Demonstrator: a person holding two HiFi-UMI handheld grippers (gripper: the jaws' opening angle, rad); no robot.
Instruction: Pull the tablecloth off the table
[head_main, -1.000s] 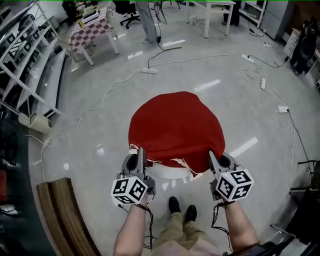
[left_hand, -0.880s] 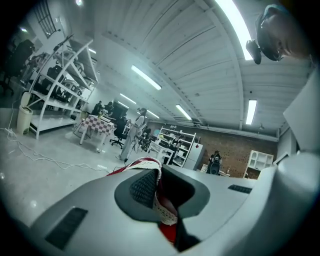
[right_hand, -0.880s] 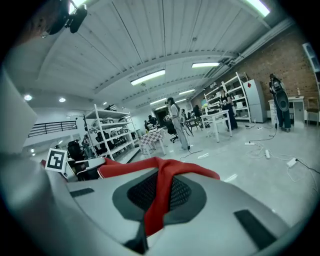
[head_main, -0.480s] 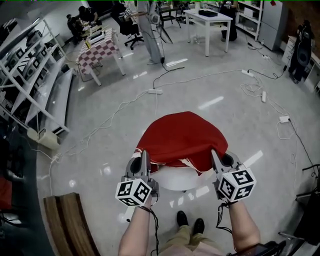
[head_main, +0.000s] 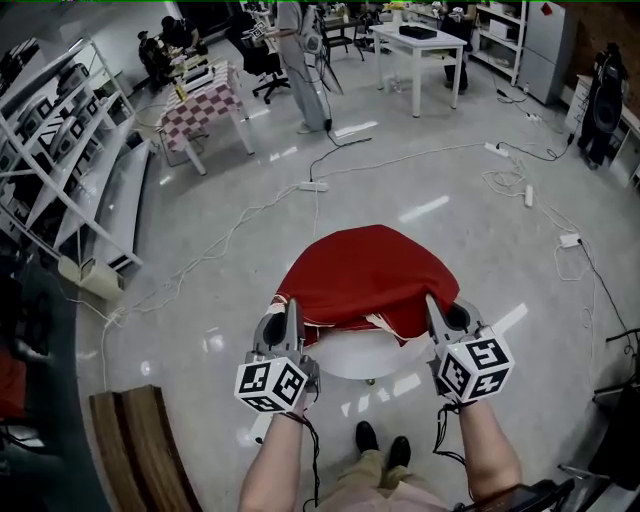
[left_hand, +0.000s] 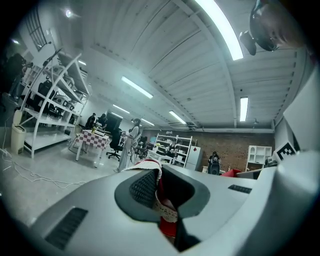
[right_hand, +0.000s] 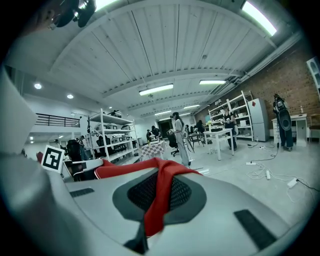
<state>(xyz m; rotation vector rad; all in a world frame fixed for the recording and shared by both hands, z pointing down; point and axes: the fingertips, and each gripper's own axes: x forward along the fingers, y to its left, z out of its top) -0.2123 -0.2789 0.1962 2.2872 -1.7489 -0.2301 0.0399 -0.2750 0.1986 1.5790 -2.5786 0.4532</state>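
Note:
A red tablecloth (head_main: 360, 275) with a lace-trimmed edge drapes over a small round white table (head_main: 355, 355), whose near rim is bared. My left gripper (head_main: 291, 309) is shut on the cloth's near left edge, and my right gripper (head_main: 432, 303) is shut on its near right edge. The left gripper view has red cloth and white lace (left_hand: 161, 200) pinched between the jaws. A red fold (right_hand: 159, 195) is clamped between the jaws in the right gripper view. Both grippers hold the edge lifted above the tabletop.
Cables and power strips (head_main: 312, 186) trail across the glossy floor beyond the table. A wooden bench (head_main: 140, 440) lies at the lower left. Shelving (head_main: 60, 130) lines the left wall. A checkered table (head_main: 195, 105), a white table (head_main: 415, 40) and a standing person (head_main: 300, 50) are at the back.
Both grippers have risen with the cloth's near edge, baring more of the white tabletop. The head view has tilted up, so the table sits lower in the picture.

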